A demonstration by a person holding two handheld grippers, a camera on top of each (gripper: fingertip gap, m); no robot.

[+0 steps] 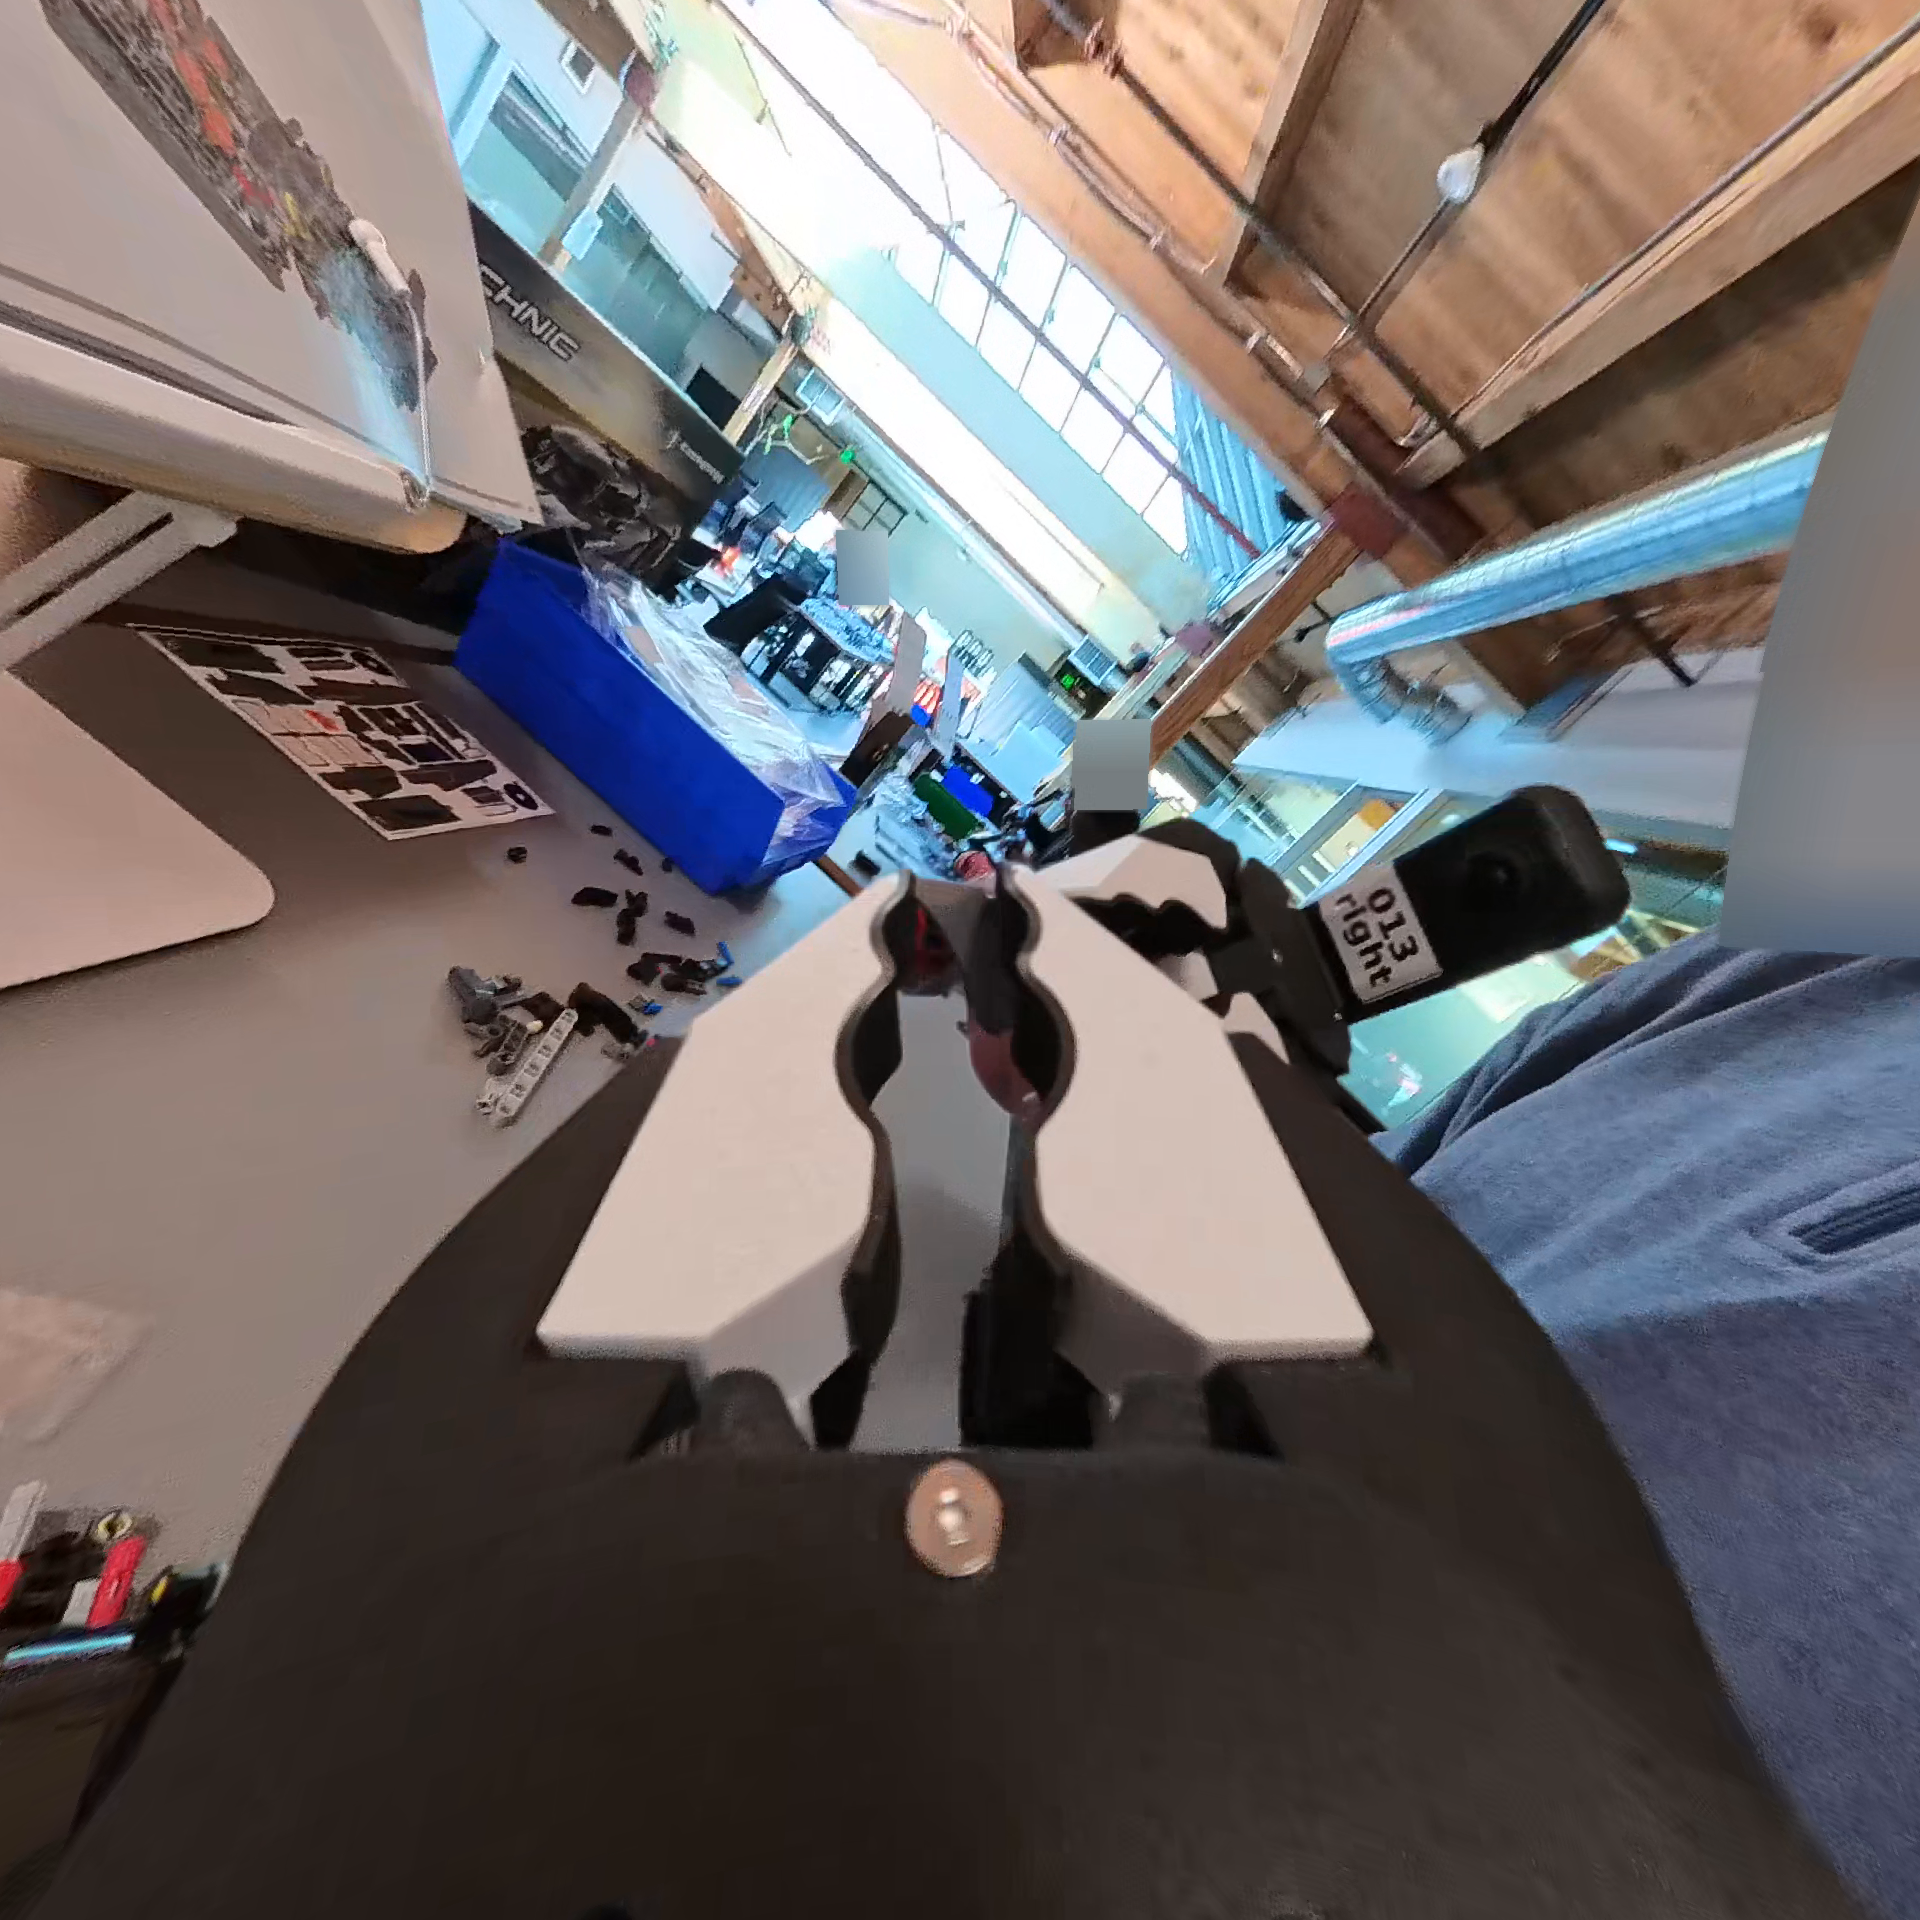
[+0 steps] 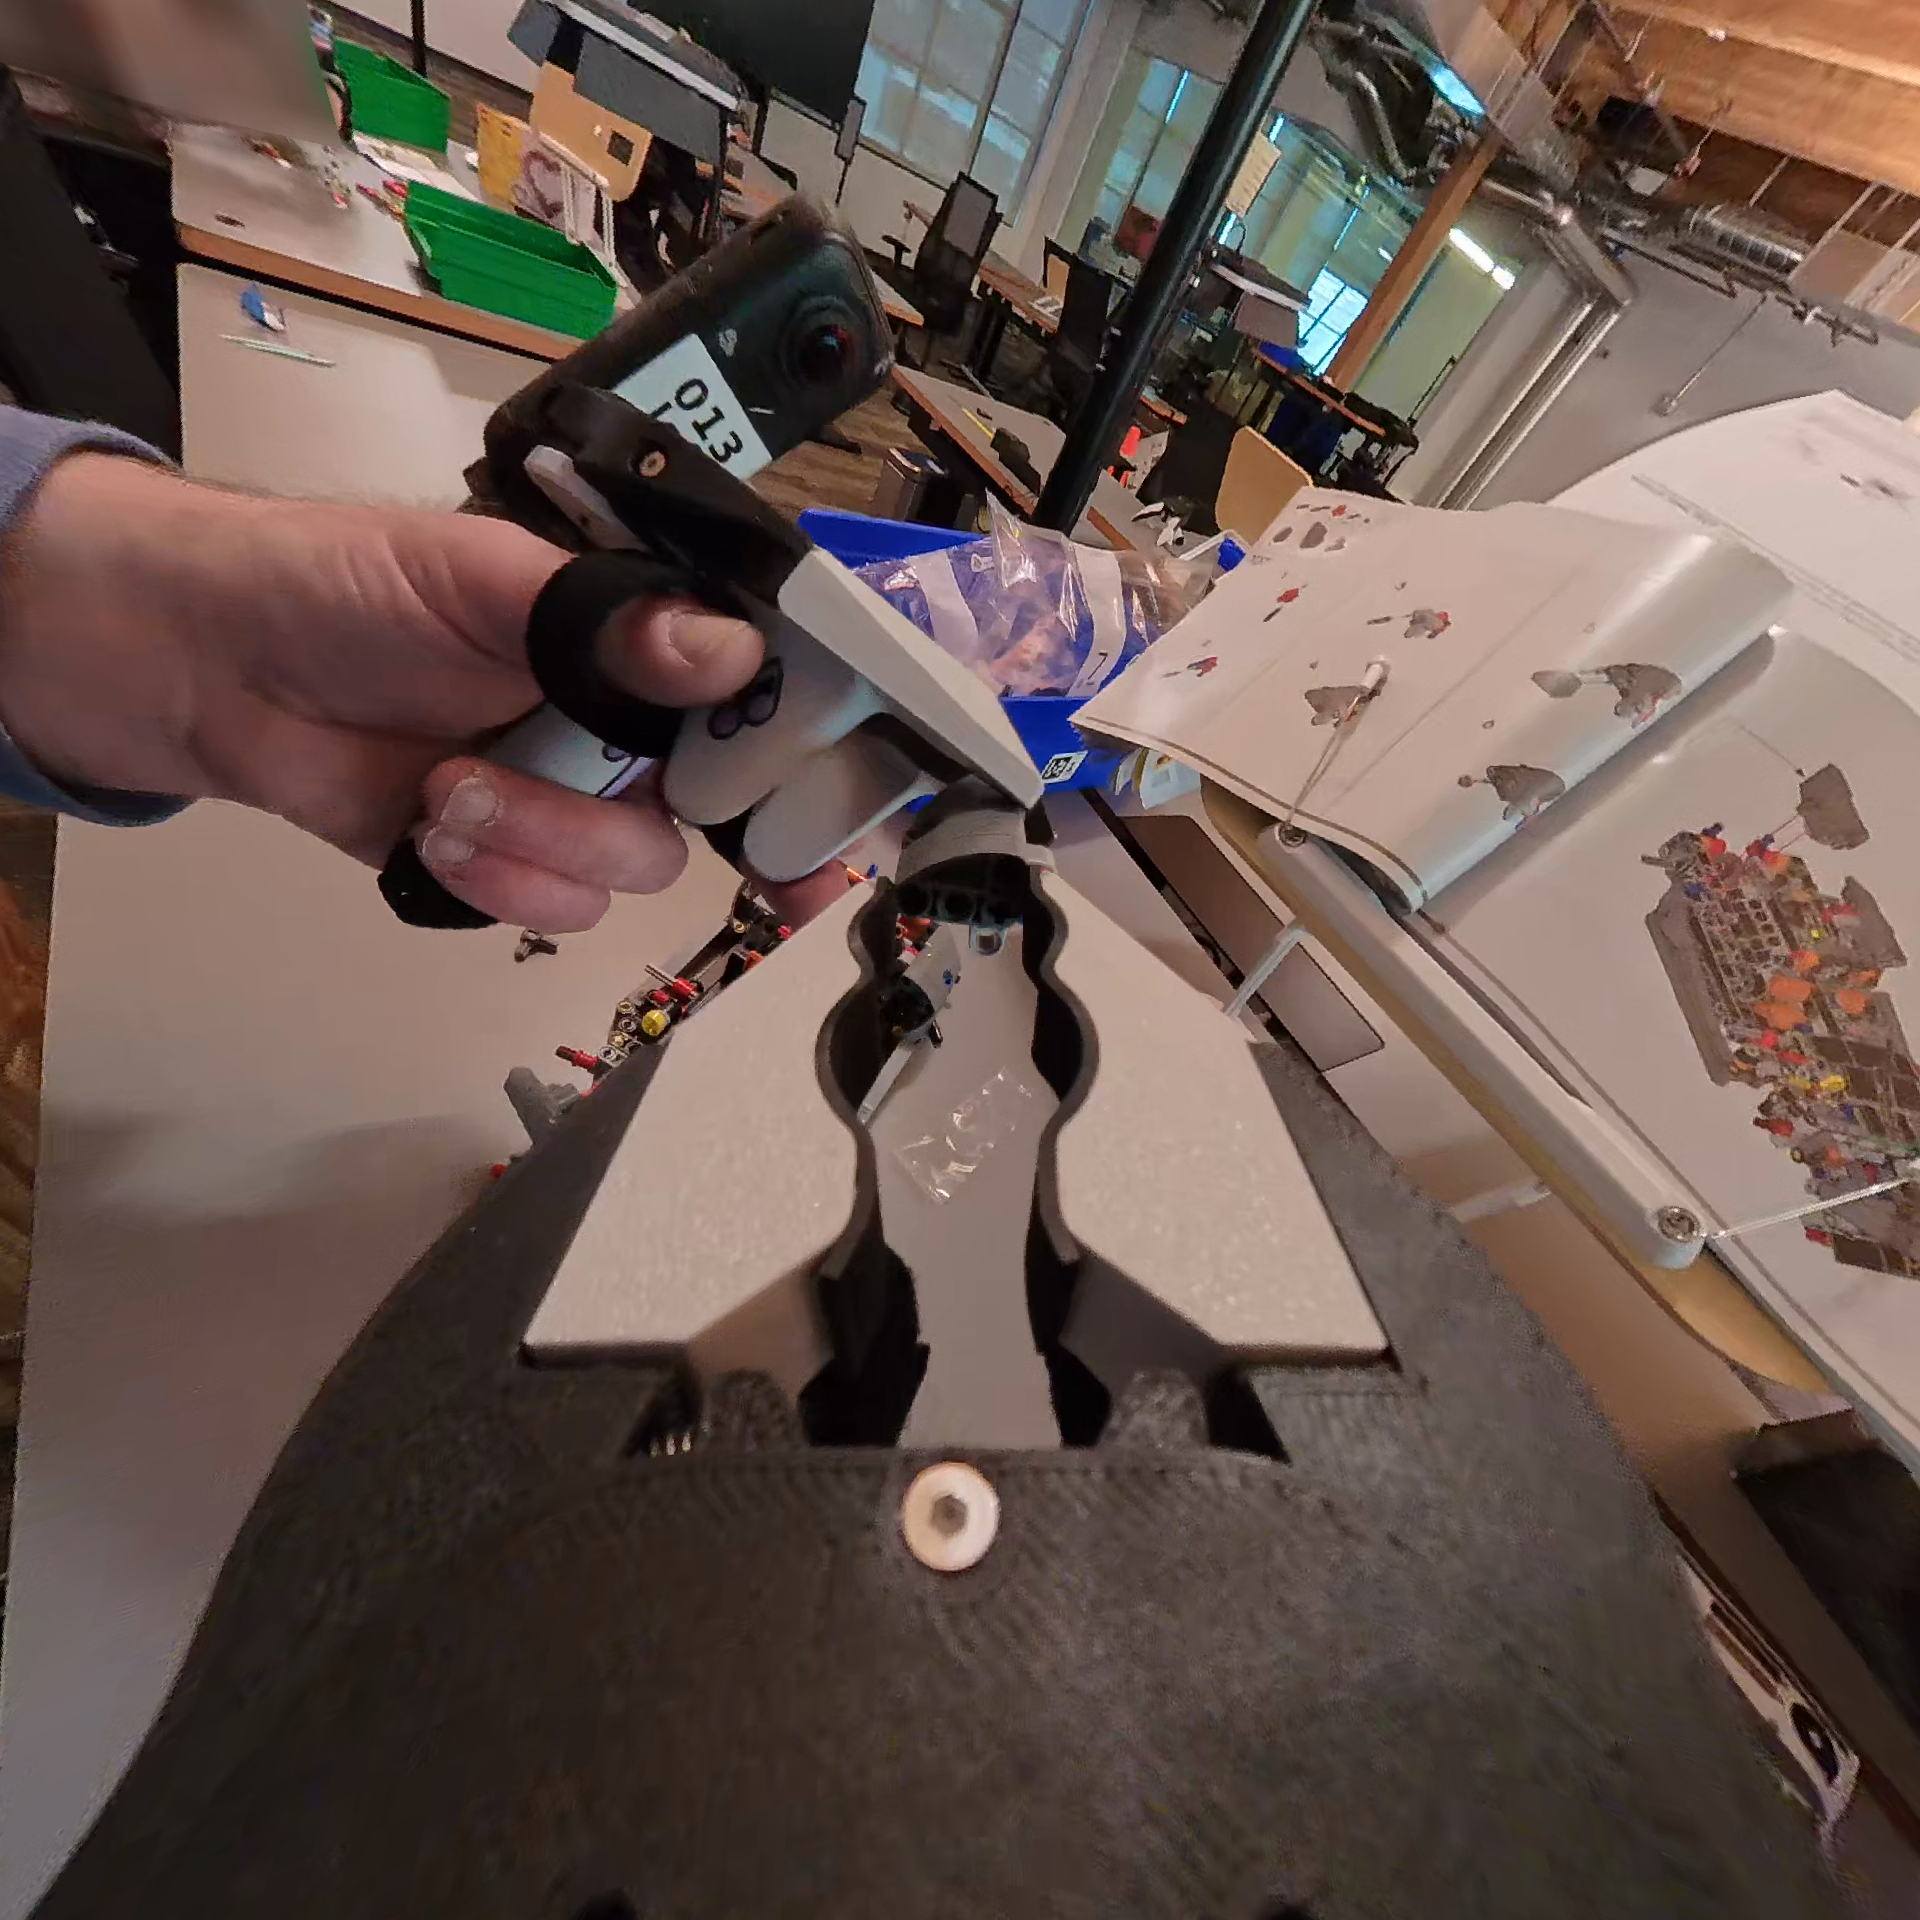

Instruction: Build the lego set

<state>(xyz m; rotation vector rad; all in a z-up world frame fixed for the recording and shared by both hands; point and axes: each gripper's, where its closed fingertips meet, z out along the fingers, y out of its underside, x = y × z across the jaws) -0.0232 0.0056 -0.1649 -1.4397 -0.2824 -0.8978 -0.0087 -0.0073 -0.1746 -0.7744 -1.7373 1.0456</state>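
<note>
My left gripper is almost closed on a small dark and red lego piece held between its fingertips. My right gripper is shut on a grey and black lego piece at its tips. Both grippers are held above the table and meet tip to tip. The left gripper, held in a person's hand, touches the grey piece from above. The right gripper also shows in the left wrist view. How the two pieces join is hidden by the fingers.
Loose lego parts and a partly built assembly lie on the grey table. A blue bin holds plastic bags. A sticker sheet lies nearby. An open instruction book stands on a holder. Green bins sit on a far table. The grippers are tip to tip, or close to it.
</note>
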